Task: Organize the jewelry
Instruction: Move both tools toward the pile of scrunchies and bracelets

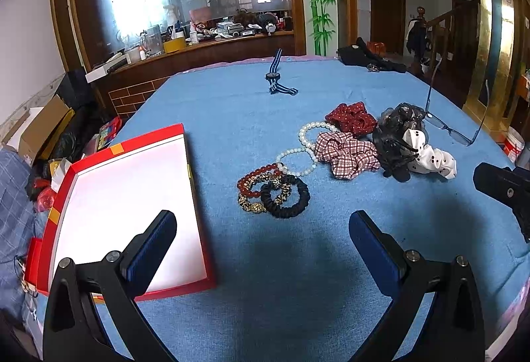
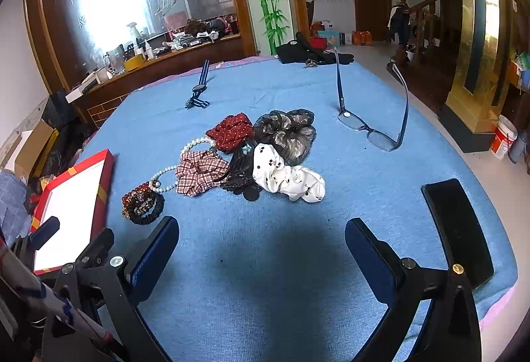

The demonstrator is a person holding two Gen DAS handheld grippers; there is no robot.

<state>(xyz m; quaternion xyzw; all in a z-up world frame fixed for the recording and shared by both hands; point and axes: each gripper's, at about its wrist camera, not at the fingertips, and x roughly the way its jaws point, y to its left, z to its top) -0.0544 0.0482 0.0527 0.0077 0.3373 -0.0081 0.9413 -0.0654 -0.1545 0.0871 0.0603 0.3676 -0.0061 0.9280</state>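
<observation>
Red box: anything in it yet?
No. In the left wrist view the red box shows only its bare white lining; the bracelets and scrunchies lie outside it on the blue cloth.

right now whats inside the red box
Only the plain white lining shows inside the shallow red cardboard box; no jewelry in it. The left tool's finger covers its near corner.

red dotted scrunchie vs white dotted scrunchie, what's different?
Colour: the red dotted scrunchie is dark red with small pale dots; the white dotted scrunchie is white with larger black dots.
Shape: the red one is bunched compactly; the white one sprawls longer.
Place: the red one sits at the pile's far side by a pearl bracelet; the white one lies nearer the grippers.
Both are gathered fabric, lying on the blue cloth, ungripped.
</observation>
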